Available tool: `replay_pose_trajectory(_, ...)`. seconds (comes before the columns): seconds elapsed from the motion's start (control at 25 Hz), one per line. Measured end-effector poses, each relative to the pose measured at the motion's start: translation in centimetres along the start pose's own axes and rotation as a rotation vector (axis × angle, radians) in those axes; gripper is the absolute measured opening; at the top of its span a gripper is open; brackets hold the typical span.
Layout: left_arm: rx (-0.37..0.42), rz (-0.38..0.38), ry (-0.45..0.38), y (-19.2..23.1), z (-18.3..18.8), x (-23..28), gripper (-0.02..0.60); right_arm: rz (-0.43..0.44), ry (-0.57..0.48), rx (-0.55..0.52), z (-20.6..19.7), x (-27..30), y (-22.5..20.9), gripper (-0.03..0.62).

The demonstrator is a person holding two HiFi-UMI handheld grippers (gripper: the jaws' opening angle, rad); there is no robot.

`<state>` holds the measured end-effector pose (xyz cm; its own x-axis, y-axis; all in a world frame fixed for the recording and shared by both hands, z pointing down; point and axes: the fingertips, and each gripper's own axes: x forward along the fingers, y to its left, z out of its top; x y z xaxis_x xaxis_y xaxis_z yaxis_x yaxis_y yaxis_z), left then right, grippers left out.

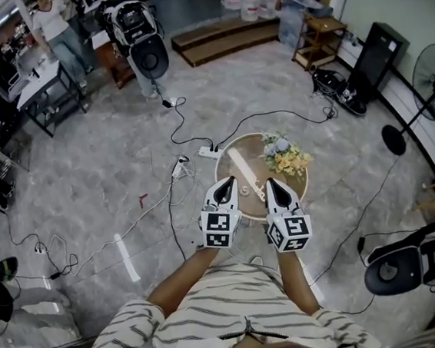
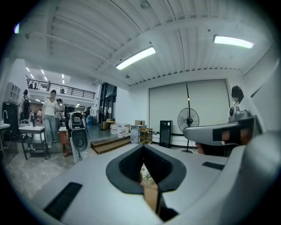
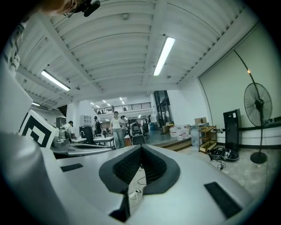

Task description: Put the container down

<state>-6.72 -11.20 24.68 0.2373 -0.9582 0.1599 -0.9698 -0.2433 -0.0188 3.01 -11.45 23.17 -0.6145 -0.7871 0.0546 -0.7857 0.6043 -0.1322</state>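
Both grippers are held side by side, above a small round wooden table [image 1: 245, 205]. My left gripper [image 1: 231, 180] is shut with nothing between its jaws, and so is my right gripper [image 1: 269, 182]. On the table lie a bunch of pale flowers [image 1: 285, 155] and a long pale strip [image 1: 244, 171]. I cannot make out which item is the container. In the left gripper view the closed jaws [image 2: 143, 147] point level across the room, and the flowers [image 2: 147, 176] show just under them. The right gripper view shows its closed jaws [image 3: 141, 147] over floor cables.
Cables and a power strip [image 1: 206, 152] lie on the marble floor beside the table. A standing fan [image 1: 431, 77] is at the right, a wooden shelf [image 1: 319, 39] at the back. A person [image 1: 59, 27] stands far left. A black machine [image 1: 404, 262] sits lower right.
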Motion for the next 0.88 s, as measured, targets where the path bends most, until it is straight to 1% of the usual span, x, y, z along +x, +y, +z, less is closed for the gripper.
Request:
replay_pose_trajectory(0.2,0.007,0.002,-0.029,-0.4,0.9,-0.2,-0.003,0.018,-0.009,-0.013,0.9,0.1,-0.4,0.006)
replay_pose_trajectory(0.44,0.008,-0.006,-0.052,-0.9,0.3,-1.1,-0.002,0.036,-0.025,-0.026,0.4,0.0,0.0,0.007)
replay_pose_trajectory(0.64,0.001,0.005,-0.069,-0.7,0.3,-1.7,-0.002,0.051,-0.03,-0.035,0.5,-0.1,0.8,0.006)
replay_pose_trajectory(0.88,0.023,0.009,-0.094,-0.2,1.3,-2.0,-0.002,0.055,-0.05,-0.053,1.4,0.2,1.2,0.006)
